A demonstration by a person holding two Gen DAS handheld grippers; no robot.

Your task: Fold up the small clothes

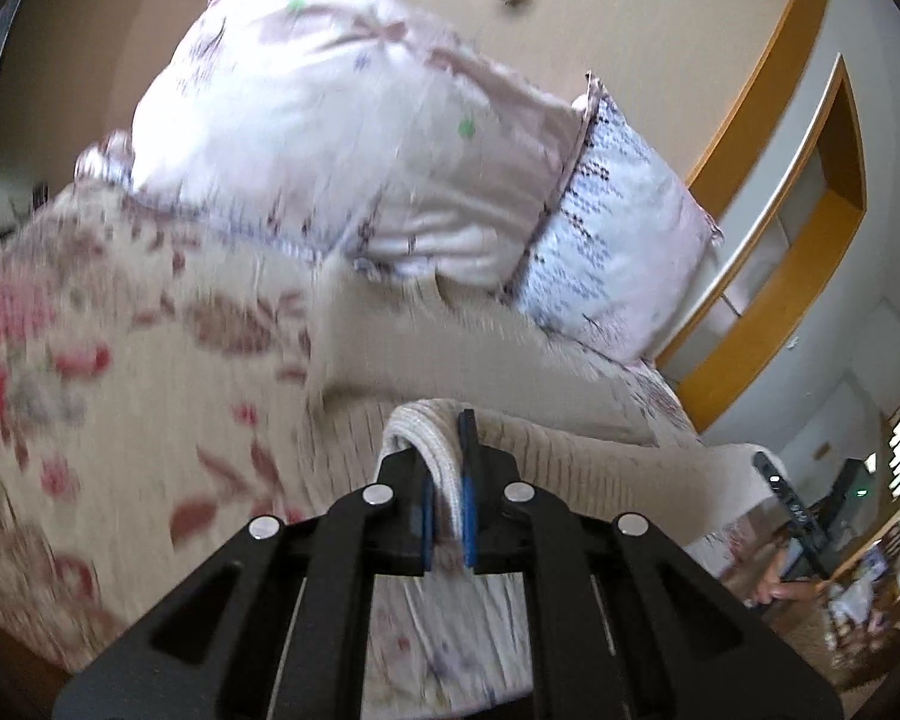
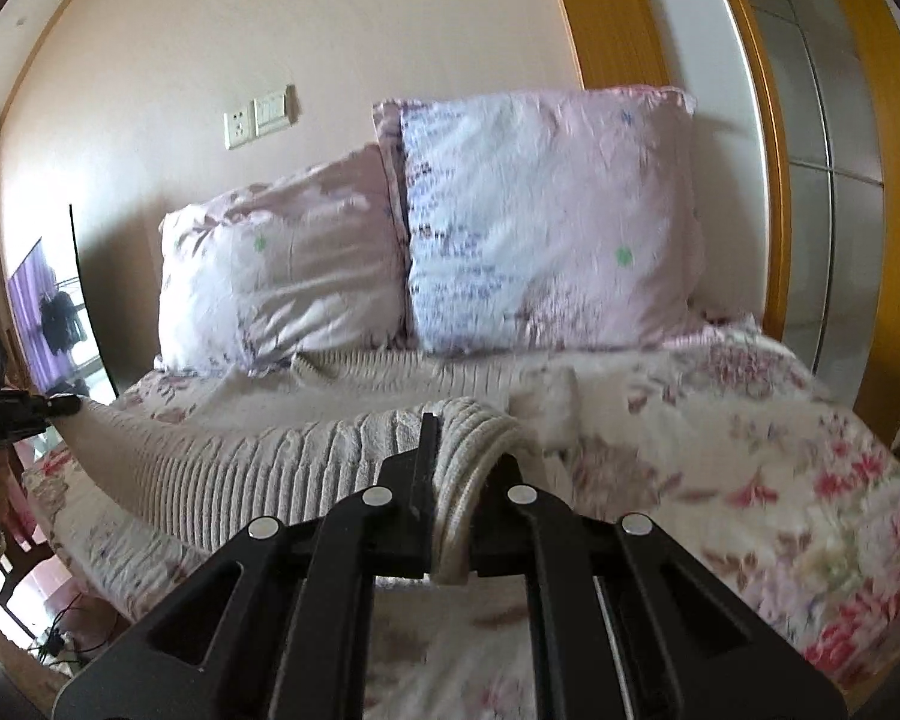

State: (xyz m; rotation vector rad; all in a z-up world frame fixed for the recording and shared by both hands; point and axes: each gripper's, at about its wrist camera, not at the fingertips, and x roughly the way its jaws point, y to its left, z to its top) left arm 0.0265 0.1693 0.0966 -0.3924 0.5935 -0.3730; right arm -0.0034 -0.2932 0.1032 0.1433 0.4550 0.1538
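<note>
Left gripper [image 1: 447,468] fingers pinching edge of cream sweater [image 2: 258,456]. Right gripper [image 2: 462,468] fingers pinching other edge. Sweater hanging stretched between both, over flowery bed [image 2: 780,480], near two pillows [image 2: 546,222].

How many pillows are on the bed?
2. The left pillow leans on the wall near the socket; the right pillow stands beside it, overlapping its edge, near the wooden frame. Nothing suggests more, though bedding could hide one.
</note>
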